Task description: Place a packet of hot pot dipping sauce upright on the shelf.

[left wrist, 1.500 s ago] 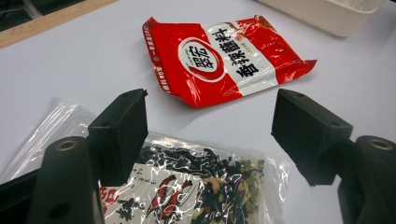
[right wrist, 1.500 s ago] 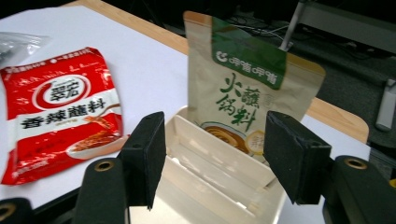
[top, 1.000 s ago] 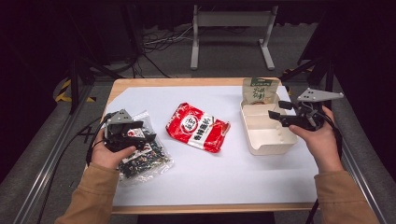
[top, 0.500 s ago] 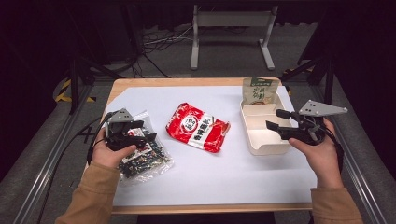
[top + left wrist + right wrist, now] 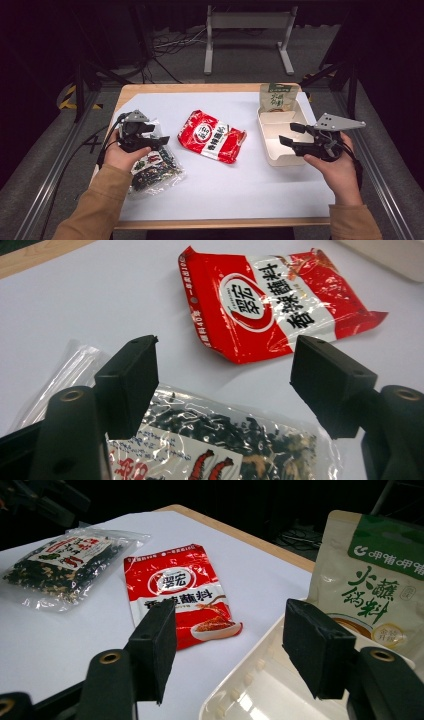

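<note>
While both hands rest low over the white-covered table (image 5: pixel 250 195), each holds a hand-held gripper with its jaws standing wide apart and nothing between them. At the left of the high view the left hand-held gripper (image 5: pixel 155 136) hovers over a clear bag of dark dried bits (image 5: pixel 155 167), which lies flat at the lower left of the white sheet with a red and white label on its top face; in the left gripper view the same clear bag (image 5: pixel 225 440) fills the bottom of the frame right under the two black pads, though whether they touch it cannot be told. Just beyond it, toward the middle of the high view, a red and white packet (image 5: pixel 212 136) with printed characters lies flat and slightly crumpled, apart from the clear bag. At the right of the high view the right hand-held gripper (image 5: pixel 289 135) points toward the frame's left, its tips over the near edge of a pale open tray (image 5: pixel 272 155) that sits on the right part of the table. In the right gripper view the tray's rim shows at the lower right between the jaws, and a beige and green pouch (image 5: pixel 372 585) stands upright at the tray's far end in the upper right, its foot seemingly inside the tray.
</note>
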Tool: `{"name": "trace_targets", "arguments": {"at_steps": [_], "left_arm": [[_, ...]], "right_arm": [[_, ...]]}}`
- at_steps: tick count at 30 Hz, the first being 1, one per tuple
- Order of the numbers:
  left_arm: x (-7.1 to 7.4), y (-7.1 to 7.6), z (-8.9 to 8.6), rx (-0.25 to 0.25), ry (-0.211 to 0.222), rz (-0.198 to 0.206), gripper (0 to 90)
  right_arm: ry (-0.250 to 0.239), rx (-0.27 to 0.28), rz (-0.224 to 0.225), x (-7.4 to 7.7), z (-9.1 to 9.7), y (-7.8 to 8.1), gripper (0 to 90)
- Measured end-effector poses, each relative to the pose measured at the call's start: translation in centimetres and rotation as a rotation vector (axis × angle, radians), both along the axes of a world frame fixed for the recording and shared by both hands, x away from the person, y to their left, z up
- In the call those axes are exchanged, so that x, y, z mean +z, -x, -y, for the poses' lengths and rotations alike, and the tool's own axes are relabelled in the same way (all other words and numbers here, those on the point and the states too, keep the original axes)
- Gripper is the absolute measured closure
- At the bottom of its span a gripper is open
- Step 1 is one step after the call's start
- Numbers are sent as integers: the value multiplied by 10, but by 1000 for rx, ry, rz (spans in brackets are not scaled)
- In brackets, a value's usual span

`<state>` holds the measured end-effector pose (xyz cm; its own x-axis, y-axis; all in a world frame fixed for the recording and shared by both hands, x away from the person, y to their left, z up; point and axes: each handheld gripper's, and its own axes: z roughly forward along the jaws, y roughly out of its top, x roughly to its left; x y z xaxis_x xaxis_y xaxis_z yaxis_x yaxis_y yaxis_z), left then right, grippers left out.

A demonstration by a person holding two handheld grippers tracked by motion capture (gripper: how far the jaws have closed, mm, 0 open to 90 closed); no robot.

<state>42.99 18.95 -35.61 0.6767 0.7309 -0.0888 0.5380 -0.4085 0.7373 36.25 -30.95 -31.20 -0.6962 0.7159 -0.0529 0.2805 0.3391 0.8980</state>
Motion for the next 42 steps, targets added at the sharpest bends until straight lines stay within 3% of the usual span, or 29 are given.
{"name": "trace_targets", "arguments": {"at_steps": [5,7,12,22,27,36,42], "left_arm": [[-4,-13,8,-13,-6,-27,284],[-6,-19,13,-21,15,-59,284],[-10,-28,19,-15,66,-72,284],[-26,-46,26,9,75,-128,282],[-34,-53,32,19,118,-169,289],[-45,-61,38,31,106,-197,296],[-53,-67,40,38,107,-238,295]], "right_arm": [[6,9,6,-1,-3,0,392],[5,11,5,-1,-6,1,392],[6,19,12,-1,-8,3,390],[8,28,10,-2,-11,3,388],[3,35,3,-4,-11,2,386],[-1,39,7,-5,-11,2,379],[-7,48,1,-7,-13,1,372]]}}
